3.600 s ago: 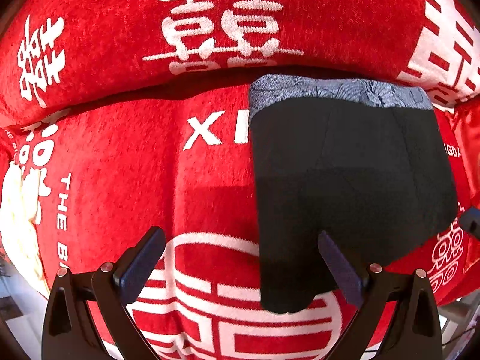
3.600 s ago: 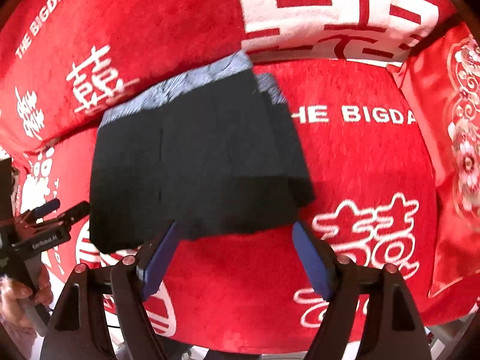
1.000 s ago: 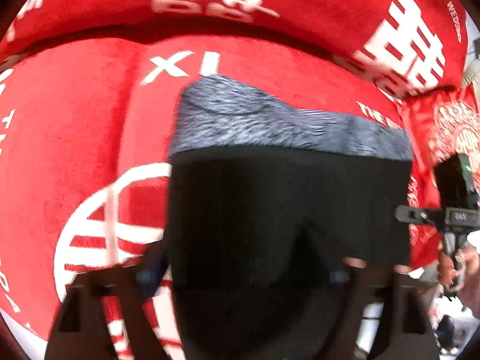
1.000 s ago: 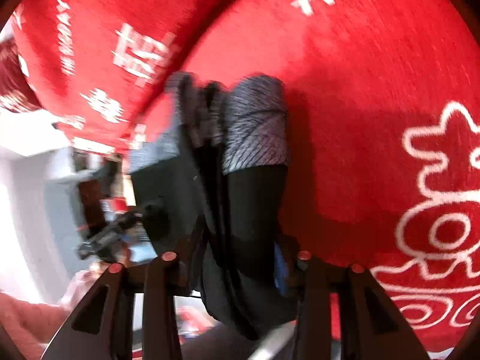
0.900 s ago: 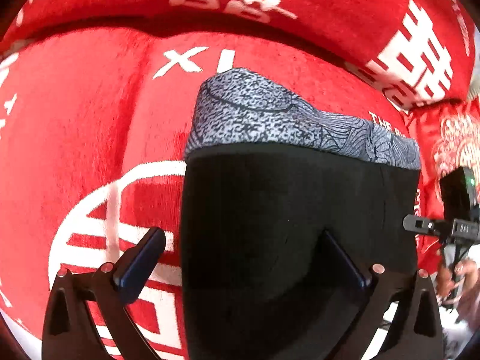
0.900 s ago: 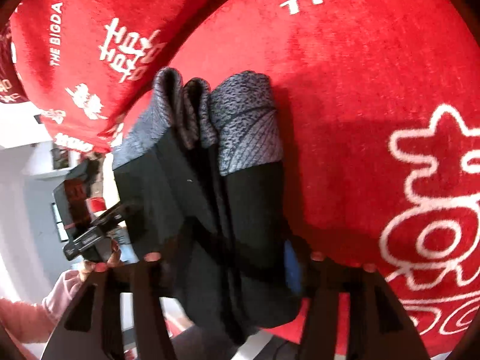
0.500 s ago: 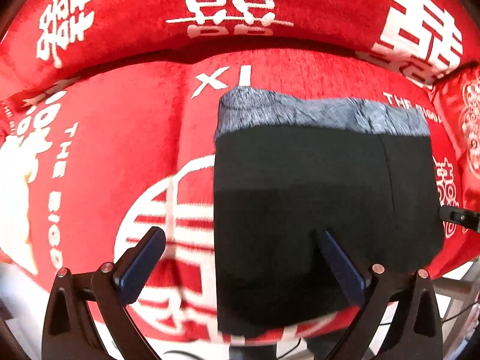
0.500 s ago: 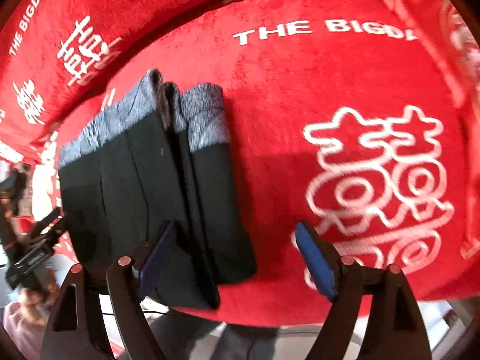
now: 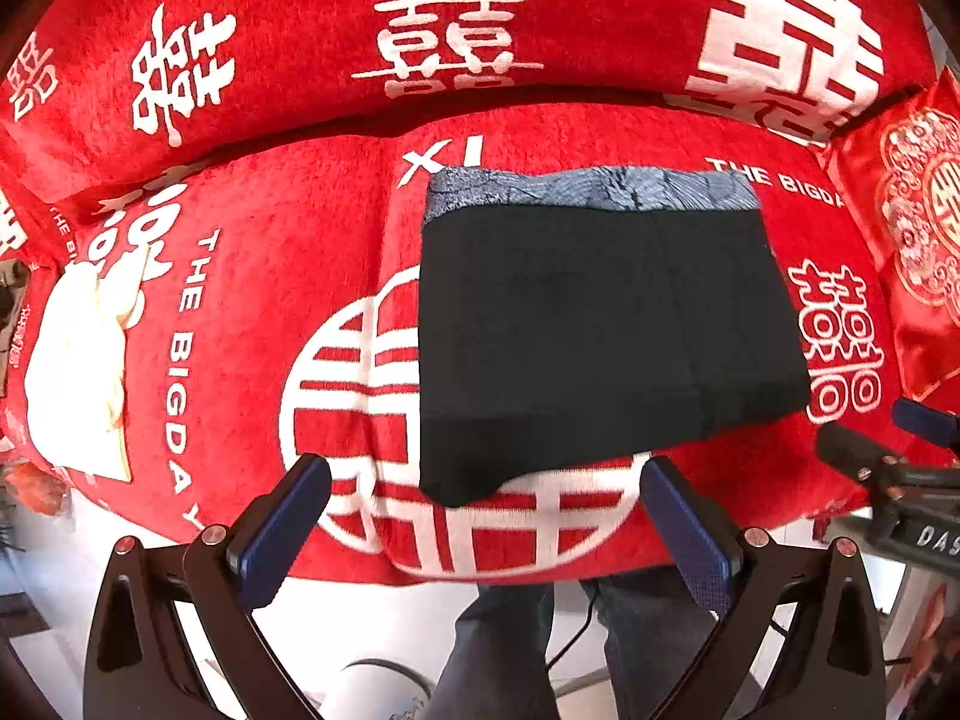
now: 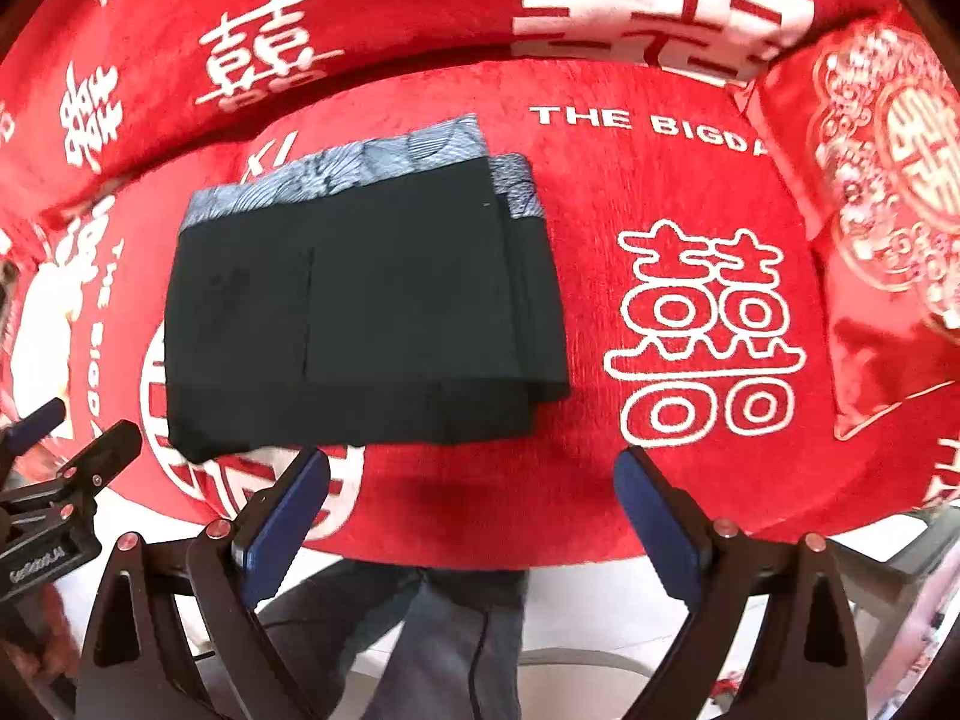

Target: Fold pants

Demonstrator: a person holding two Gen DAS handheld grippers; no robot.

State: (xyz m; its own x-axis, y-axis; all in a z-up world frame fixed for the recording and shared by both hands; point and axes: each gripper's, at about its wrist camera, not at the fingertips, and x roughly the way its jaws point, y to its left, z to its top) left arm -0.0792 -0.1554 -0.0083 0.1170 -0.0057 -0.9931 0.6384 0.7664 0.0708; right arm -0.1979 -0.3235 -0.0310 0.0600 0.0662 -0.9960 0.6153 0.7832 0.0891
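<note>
Black pants (image 9: 600, 330) (image 10: 360, 306) with a grey patterned waistband lie folded into a flat rectangle on a red sofa seat (image 9: 252, 276) (image 10: 600, 192), waistband toward the backrest. My left gripper (image 9: 486, 534) hangs high above the seat's front edge, open, with nothing between its blue pads. My right gripper (image 10: 474, 519) is also raised over the front edge; its jaws are opening and hold nothing. Each gripper shows at the side of the other's view: the right gripper (image 9: 900, 468) at the right edge, the left gripper (image 10: 54, 480) at the left edge.
A red backrest (image 9: 480, 18) with white characters rises behind the seat. A red embroidered cushion (image 10: 888, 180) lies at the right. A pale cream patch (image 9: 78, 360) sits at the seat's left end. A person's legs (image 10: 456, 648) stand below the front edge, with a cable.
Both grippers have let go of the pants and risen well above the seat. The right jaws spread from a grip on the folded edge. The pants now lie flat on the seat.
</note>
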